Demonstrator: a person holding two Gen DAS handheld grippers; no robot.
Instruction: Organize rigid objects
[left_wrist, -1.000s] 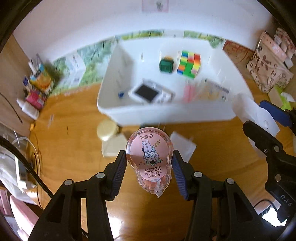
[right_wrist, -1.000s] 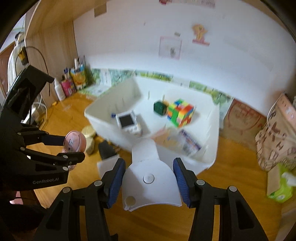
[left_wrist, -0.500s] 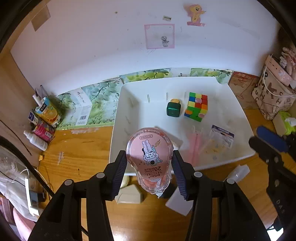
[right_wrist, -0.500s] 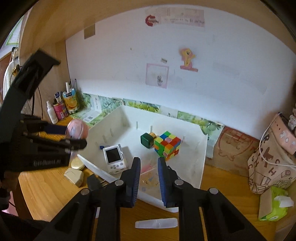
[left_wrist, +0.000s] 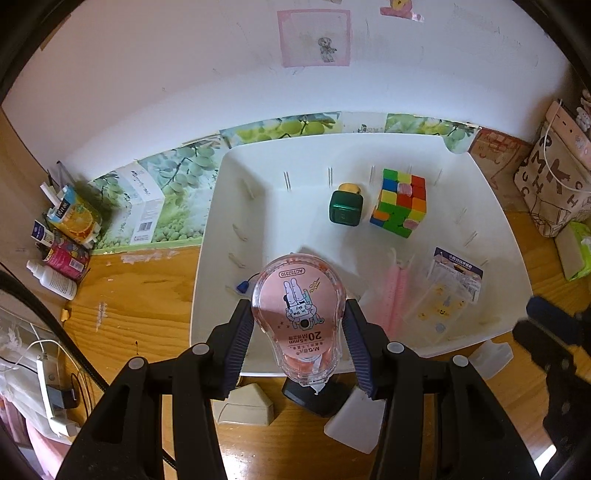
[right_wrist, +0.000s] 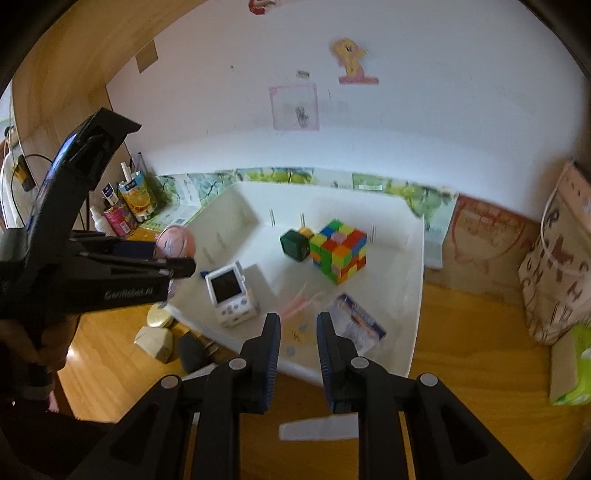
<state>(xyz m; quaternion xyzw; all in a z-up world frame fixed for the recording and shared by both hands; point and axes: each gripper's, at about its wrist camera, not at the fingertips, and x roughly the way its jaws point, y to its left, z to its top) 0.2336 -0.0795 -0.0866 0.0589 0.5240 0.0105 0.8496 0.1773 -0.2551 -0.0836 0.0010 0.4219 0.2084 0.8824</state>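
Left gripper (left_wrist: 298, 339): jaws pinching 1 pink tape dispenser (left_wrist: 298, 317), held over the near-left edge of the white bin (left_wrist: 236, 206).
Right gripper (right_wrist: 297, 354): jaws drawn together, nothing between them, near the bin's near edge.
Bin: 1 cube (right_wrist: 339, 250) and 1 green bottle (right_wrist: 294, 243) toward the far wall; 1 white handheld console (right_wrist: 231, 293) near the left corner.
Desk (right_wrist: 476, 354): 1 white piece (right_wrist: 314, 431) by the right gripper.

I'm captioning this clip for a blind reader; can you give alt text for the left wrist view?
The left gripper holds a pink correction-tape dispenser over the near edge of a white tray containing a puzzle cube.
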